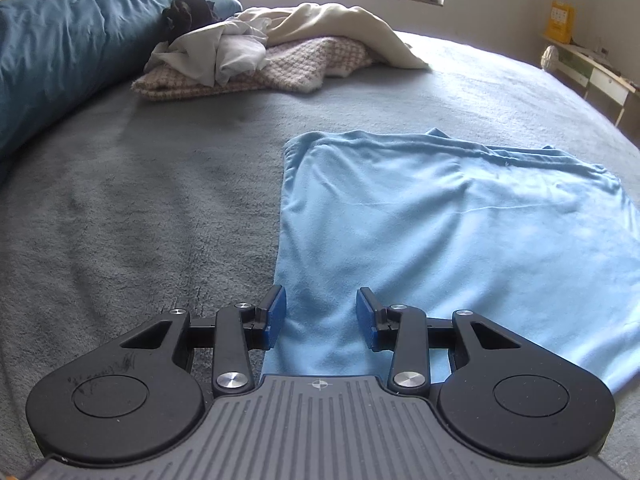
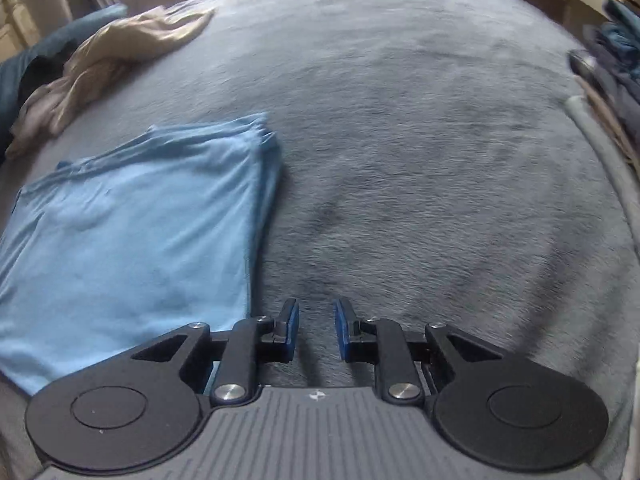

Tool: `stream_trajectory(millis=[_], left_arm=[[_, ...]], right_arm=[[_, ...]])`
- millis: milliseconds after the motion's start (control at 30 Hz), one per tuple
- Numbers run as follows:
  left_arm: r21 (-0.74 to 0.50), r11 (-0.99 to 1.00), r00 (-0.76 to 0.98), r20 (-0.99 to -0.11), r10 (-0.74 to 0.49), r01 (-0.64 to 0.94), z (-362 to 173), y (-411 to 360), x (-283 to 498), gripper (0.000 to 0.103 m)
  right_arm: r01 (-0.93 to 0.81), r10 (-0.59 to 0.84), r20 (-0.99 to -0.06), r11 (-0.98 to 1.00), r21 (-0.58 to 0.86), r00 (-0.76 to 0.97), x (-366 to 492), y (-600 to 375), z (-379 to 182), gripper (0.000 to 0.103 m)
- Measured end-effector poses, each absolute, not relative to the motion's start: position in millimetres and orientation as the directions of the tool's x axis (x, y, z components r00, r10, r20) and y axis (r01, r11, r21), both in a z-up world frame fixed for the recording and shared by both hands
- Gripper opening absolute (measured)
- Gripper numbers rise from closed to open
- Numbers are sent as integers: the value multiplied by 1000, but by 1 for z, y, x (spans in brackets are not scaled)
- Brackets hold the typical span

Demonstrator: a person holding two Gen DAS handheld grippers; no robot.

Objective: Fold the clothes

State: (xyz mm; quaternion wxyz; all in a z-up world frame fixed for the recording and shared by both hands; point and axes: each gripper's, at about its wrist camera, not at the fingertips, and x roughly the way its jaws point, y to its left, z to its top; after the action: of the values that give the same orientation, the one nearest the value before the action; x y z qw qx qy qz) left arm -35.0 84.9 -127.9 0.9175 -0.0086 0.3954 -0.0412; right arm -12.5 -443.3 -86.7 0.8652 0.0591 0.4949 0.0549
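We are working over a grey bed cover [image 1: 160, 200] that is filling most of both views, with a dark blue duvet [image 1: 60, 60] bunching along its far left edge. On the cover, the light blue garment [image 1: 440, 240] is lying flat in front of us as a tidy rectangle with layered edges showing along one side, so we are judging its fold to be largely done; whether another fold is still wanted we cannot say. Further back, near the duvet, an unsorted pile of clothes [image 1: 260, 52] is sitting in a heap: a cream piece, a white piece, a checked knit and something black on top. None of that is looking folded, so we are reckoning most of the task is still ahead of us.

Our left gripper [image 1: 320, 312] is hanging over the near left corner of the blue garment with its jaws parted and nothing pinched between them. Our right gripper [image 2: 316, 330] is hanging over bare cover just beside the garment's right edge, its jaws standing narrowly apart and empty, the view there slightly blurred
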Motion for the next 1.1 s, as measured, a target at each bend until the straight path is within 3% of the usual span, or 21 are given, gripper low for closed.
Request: stream_trajectory(millis=[133, 233, 333, 433, 667, 767, 933, 1100], left_arm=[[-52, 996, 687, -721, -92, 79, -129, 85, -36, 38], [-60, 995, 690, -717, -99, 81, -130, 89, -39, 38], [-53, 996, 687, -722, -88, 72, -132, 99, -45, 38], [-62, 996, 686, -721, -94, 71, -131, 111, -53, 38], [-12, 971, 707, -684, -182, 238, -121, 87, -65, 39], [18, 959, 695, -692, -193, 284, -124, 80, -73, 39], [0, 969, 671, -721, -171, 247, -130, 96, -84, 39], [-4, 965, 672, -716, -186, 263, -131, 92, -82, 39]], right_arm=[[-241, 250, -809, 961, 138, 532, -37, -403, -72, 21], [-329, 236, -845, 941, 76, 480, -52, -386, -85, 20], [-269, 93, -899, 963, -29, 428, -66, -405, -104, 21], [-191, 48, -898, 981, -41, 438, -80, -421, -93, 21], [-345, 205, -847, 938, 28, 490, -84, -358, -81, 20], [-388, 156, -894, 921, -22, 421, -89, -347, -104, 20], [-301, 68, -930, 953, -47, 361, -104, -376, -104, 20], [-293, 158, -888, 956, 27, 433, -97, -360, -80, 20]])
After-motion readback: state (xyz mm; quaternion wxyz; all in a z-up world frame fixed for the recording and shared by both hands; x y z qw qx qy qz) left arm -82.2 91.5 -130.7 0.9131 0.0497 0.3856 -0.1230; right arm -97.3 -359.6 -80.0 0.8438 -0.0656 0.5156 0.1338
